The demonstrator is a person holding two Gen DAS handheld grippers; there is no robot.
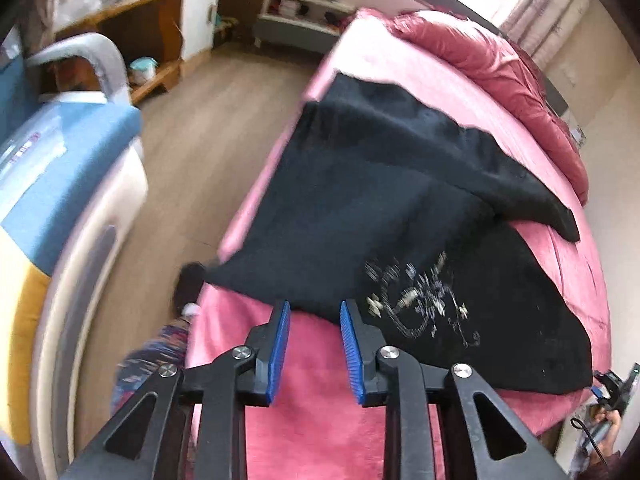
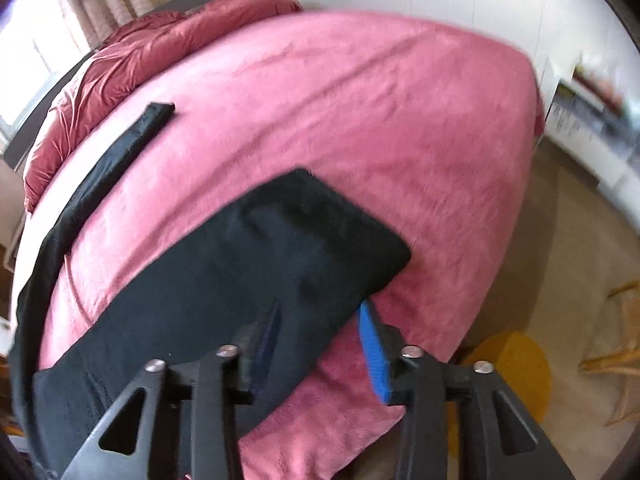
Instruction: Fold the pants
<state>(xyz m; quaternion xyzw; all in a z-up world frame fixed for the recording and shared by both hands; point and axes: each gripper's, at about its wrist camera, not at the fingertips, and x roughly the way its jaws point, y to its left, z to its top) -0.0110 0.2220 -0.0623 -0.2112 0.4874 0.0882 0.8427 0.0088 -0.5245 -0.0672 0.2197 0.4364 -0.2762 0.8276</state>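
Note:
Black pants (image 1: 384, 208) with pale embroidery (image 1: 420, 300) lie spread on a pink bed (image 1: 312, 400). One leg runs off toward the far right of the left wrist view. My left gripper (image 1: 314, 312) is open and empty, its blue pads just short of the pants' near edge. In the right wrist view the pants (image 2: 248, 272) lie across the bed (image 2: 360, 100), with one leg's end (image 2: 160, 110) farther up. My right gripper (image 2: 320, 316) is open, its jaws on either side of the near edge of the dark fabric; the left finger is blurred.
A bunched red duvet (image 1: 500, 80) lies at the head of the bed. To the left stand a blue and white cushioned seat (image 1: 60, 184) and wooden shelves (image 1: 140, 32) on wood floor. A yellow stool (image 2: 508, 368) stands beside the bed's right side.

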